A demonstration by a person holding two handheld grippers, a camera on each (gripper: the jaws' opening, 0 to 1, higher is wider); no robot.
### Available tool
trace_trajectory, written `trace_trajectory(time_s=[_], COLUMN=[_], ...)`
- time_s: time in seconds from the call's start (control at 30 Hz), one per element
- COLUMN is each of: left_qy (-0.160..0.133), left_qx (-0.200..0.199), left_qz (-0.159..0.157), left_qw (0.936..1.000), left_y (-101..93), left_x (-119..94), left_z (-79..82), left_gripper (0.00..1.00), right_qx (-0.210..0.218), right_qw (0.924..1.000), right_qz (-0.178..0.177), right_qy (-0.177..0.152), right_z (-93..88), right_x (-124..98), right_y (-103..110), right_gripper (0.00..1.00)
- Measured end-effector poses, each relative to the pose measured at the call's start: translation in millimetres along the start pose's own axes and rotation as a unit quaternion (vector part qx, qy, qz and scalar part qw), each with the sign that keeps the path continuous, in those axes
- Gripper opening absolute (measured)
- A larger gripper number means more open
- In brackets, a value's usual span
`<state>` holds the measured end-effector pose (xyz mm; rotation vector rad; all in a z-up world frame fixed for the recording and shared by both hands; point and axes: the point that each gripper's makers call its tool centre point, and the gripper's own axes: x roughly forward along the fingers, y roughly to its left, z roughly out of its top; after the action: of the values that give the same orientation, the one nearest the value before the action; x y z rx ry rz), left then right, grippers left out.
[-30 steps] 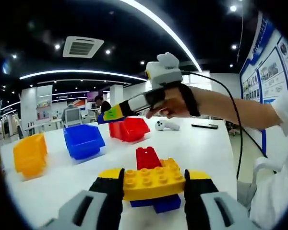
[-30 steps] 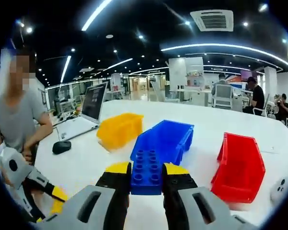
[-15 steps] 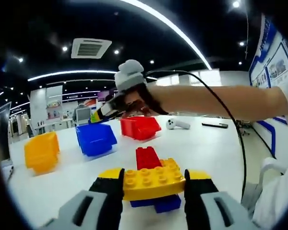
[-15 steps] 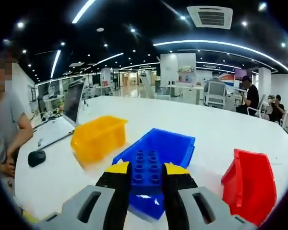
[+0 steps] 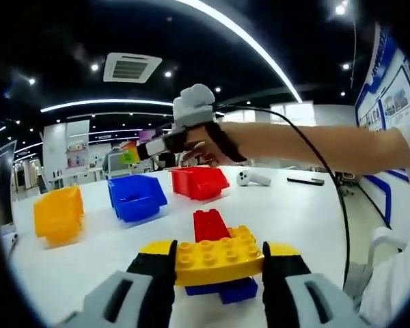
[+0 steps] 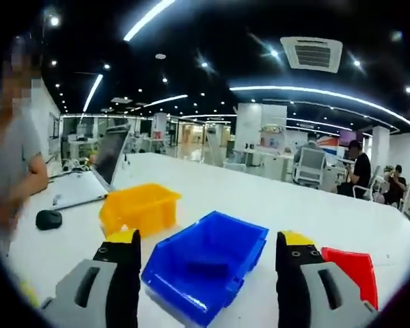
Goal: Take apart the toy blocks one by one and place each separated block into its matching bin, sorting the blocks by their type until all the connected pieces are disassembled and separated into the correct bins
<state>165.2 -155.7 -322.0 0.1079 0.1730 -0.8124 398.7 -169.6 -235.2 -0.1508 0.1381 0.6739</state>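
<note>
Left hand-held gripper [image 5: 219, 263]: clamped on yellow block [image 5: 219, 257], its long axis crosswise between the jaws, studs up.
Stack: red block [image 5: 210, 225] points away; blue block [image 5: 230, 290] underneath.
Right hand-held gripper [image 6: 205, 260]: spread wide above blue bin [image 6: 206, 271].
Bench [image 5: 287, 212]: yellow bin [image 6: 139, 209], red bin [image 6: 352, 272].

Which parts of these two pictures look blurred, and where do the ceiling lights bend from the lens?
In the right gripper view, the person at the left edge is smeared, and a dim blurred shape lies inside the blue bin. In the left gripper view, the yellow block between the jaws is sharp, while the far room is soft. In both views the ceiling light strips curve strongly toward the edges.
</note>
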Motion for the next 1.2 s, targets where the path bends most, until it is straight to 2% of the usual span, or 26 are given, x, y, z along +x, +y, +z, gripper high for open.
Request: trace_trajectory(time_s=[0.17, 0.3, 0.4, 0.5, 0.57, 0.73, 0.83, 0.93, 1.1, 1.2], left_qy=[-0.003, -0.004, -0.005, -0.007, -0.007, 0.003, 0.006, 0.006, 0.011, 0.012], left_qx=[0.002, 0.003, 0.004, 0.006, 0.008, 0.013, 0.016, 0.017, 0.023, 0.027], left_qz=[-0.008, -0.016, -0.021, -0.03, -0.04, -0.059, -0.067, -0.081, -0.094, -0.102], left_qw=[1.0, 0.9999, 0.9998, 0.9995, 0.9992, 0.9982, 0.9976, 0.9966, 0.9952, 0.9943], left_y=[1.3, -0.3, -4.3, -6.6, -8.2, -9.4, -9.8, -11.3, -15.6, -18.2], left_x=[0, -1, -1, -2, -3, -2, -1, 2, 5, 5], left_z=[-0.3, -0.3, -0.1, -0.2, -0.3, -0.3, -0.6, 0.1, 0.9, 1.1], left_gripper=[0.5, 0.5, 0.5, 0.5, 0.5, 0.5, 0.5, 0.5, 0.5, 0.5], right_qx=[0.011, 0.021, 0.031, 0.029, 0.023, 0.019, 0.014, -0.028, -0.012, -0.029], right_qw=[0.9976, 0.995, 0.9937, 0.9945, 0.9944, 0.9929, 0.9927, 0.9935, 0.9907, 0.9881], right_qz=[0.046, 0.068, 0.082, 0.092, 0.097, 0.114, 0.117, 0.11, 0.136, 0.151], right_qy=[-0.05, -0.071, -0.069, -0.039, -0.035, -0.029, -0.025, -0.012, -0.005, 0.0], right_z=[18.3, 15.7, 2.1, -25.3, -33.5, -43.5, -51.6, -63.6, -75.8, -79.3], right_x=[-61, -109, -137, -167, -181, -199, -205, -203, -199, -198], right_y=[20, 30, 35, 41, 42, 43, 54, 61, 81, 89], right_gripper=[0.77, 0.74, 0.73, 0.71, 0.69, 0.68, 0.64, 0.6, 0.59, 0.58])
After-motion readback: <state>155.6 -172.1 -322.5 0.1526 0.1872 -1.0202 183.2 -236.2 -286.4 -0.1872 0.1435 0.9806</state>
